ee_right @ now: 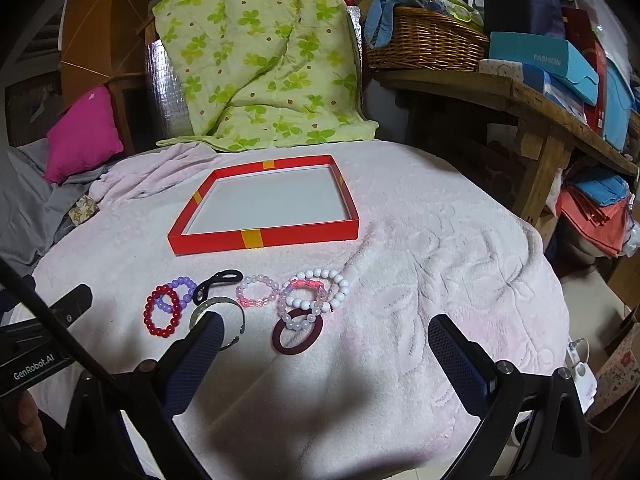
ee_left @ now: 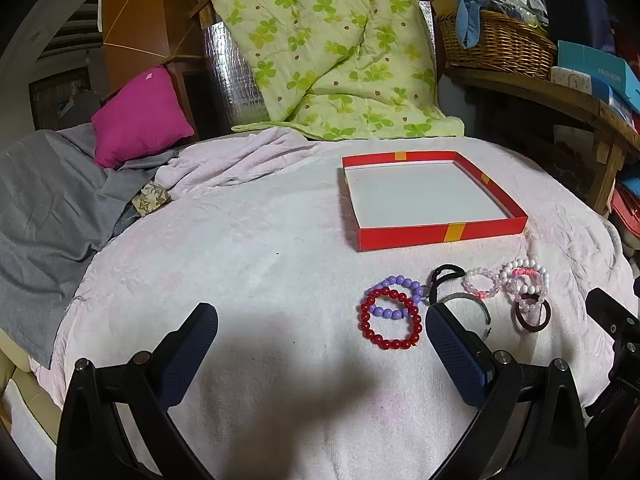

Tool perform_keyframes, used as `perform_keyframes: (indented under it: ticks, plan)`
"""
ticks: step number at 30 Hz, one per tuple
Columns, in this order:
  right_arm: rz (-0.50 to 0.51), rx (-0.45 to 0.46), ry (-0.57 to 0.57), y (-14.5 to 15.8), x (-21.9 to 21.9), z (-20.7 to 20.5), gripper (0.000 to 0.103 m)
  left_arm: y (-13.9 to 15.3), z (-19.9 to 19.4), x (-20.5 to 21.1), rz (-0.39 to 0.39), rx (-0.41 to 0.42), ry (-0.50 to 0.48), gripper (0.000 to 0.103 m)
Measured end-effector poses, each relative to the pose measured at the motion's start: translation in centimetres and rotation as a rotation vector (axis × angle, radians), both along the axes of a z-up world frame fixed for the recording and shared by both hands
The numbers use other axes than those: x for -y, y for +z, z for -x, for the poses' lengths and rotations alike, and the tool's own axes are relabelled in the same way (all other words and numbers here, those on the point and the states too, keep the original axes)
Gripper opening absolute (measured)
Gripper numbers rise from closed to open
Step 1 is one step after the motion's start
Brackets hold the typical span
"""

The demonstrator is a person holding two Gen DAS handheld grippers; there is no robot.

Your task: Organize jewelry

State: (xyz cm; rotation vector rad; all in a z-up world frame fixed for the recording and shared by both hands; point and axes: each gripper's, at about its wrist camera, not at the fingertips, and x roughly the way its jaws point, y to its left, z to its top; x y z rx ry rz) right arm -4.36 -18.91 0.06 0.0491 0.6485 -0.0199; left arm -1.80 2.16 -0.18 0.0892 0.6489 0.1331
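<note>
A shallow red box lid [ee_left: 440,236] [ee_right: 264,240] with a white floor lies empty on the pale pink blanket. In front of it lies a row of jewelry: a red bead bracelet [ee_left: 390,320] [ee_right: 162,316] over a purple bead one [ee_left: 396,284] [ee_right: 182,290], a black loop [ee_left: 444,274] [ee_right: 218,282], a silver bangle [ee_left: 470,300] [ee_right: 218,312], a pink bead bracelet [ee_left: 480,284] [ee_right: 258,292], white bead bracelets [ee_left: 524,280] [ee_right: 320,292] and a dark maroon ring [ee_left: 532,316] [ee_right: 298,332]. My left gripper [ee_left: 322,328] is open above the blanket, left of the bracelets. My right gripper [ee_right: 324,340] is open, just short of the maroon ring.
A green clover quilt [ee_left: 328,48] and a magenta pillow [ee_left: 140,116] lie behind the box. A grey cloth [ee_left: 44,200] lies at the left. A wooden shelf [ee_right: 520,96] with a wicker basket [ee_right: 424,40] and boxes stands at the right.
</note>
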Motion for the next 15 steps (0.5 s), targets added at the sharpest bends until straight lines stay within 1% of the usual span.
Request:
perform_keyframes:
  ticks: [15]
  plan:
    - [-0.004, -0.019, -0.017, -0.54, 0.78, -0.42, 0.103, -0.82, -0.63, 0.28, 0.005, -0.025, -0.009, 0.103]
